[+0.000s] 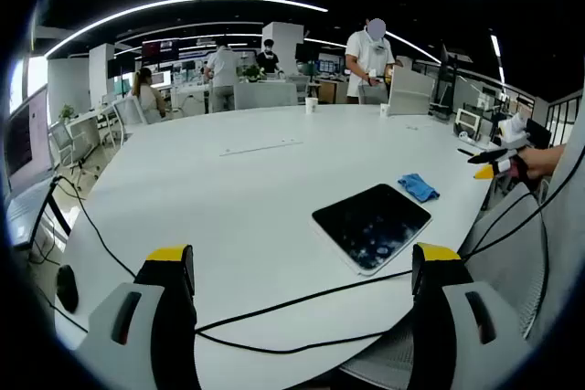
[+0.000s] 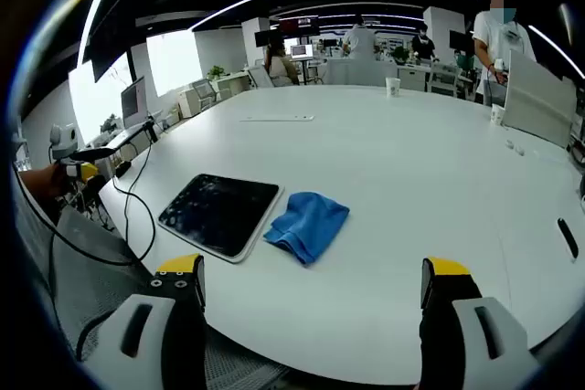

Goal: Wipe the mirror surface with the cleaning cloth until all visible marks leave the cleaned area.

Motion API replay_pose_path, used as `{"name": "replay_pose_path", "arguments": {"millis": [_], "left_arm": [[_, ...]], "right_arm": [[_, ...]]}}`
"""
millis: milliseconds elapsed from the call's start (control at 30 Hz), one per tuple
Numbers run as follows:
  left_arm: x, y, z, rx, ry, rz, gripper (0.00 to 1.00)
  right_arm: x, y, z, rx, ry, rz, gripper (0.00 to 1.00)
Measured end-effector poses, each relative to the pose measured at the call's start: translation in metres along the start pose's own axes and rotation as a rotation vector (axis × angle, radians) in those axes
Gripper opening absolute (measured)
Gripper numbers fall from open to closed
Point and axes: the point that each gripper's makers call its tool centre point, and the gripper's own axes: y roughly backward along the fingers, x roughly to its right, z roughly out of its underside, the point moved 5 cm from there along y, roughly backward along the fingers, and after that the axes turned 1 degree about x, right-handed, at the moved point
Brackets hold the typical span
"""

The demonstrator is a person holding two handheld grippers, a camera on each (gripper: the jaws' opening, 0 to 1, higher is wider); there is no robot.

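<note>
Both claws stand released with nothing between the jaws: the right gripper (image 2: 311, 312) hangs over the near edge of the white desk (image 2: 430, 162), and the left gripper (image 1: 306, 303) hangs just off another stretch of that edge, with black cables (image 1: 302, 297) running across in front of it. What the coming move turns on is the cleaning cloth (image 2: 307, 224), a crumpled blue heap lying on the desk straight ahead of the right claw and slightly to its left, nearly on its centre line. It sits just beside the right-hand long side of the mirror (image 2: 219, 214), so close that I cannot tell whether they touch. The mirror is a dark rectangular slab with a pale rim, lying flat near the desk's edge, its long axis running obliquely away from the right claw and its face speckled with pale marks. From the left gripper view the order reverses: the mirror (image 1: 372, 225) comes first, ahead and to the right, and the cloth (image 1: 419, 187) lies beyond its far corner, toward the right claw (image 1: 494, 163), which shows there at the desk's edge. My judgement is that the right claw is the nearer and better aligned to take the cloth, with wiping not yet begun.
</note>
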Motion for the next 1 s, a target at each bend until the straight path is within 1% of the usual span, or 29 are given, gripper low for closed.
{"name": "replay_pose_path", "arguments": {"millis": [167,267,500,667,833,1000], "left_arm": [[-0.001,0.001,-0.001,0.006,0.009,-0.001,0.99],[-0.002,0.002,-0.003,0.009,0.012,-0.006,0.99],[0.000,0.004,-0.005,0.009,0.009,-0.008,0.99],[0.002,0.005,-0.002,0.002,-0.003,-0.003,0.99],[0.003,0.007,-0.001,0.008,-0.001,-0.002,0.99],[0.002,0.011,0.000,0.010,0.011,-0.001,0.99]], "right_arm": [[-0.002,0.000,0.003,0.005,-0.019,-0.003,0.97],[-0.002,-0.001,0.005,-0.009,-0.003,-0.002,0.96],[-0.001,-0.001,0.004,-0.014,0.007,0.003,0.95],[0.000,0.000,0.003,-0.007,0.010,0.008,0.94],[-0.001,0.001,0.003,-0.007,0.017,0.005,0.93],[-0.002,0.002,0.001,-0.014,0.049,-0.010,0.94]]}}
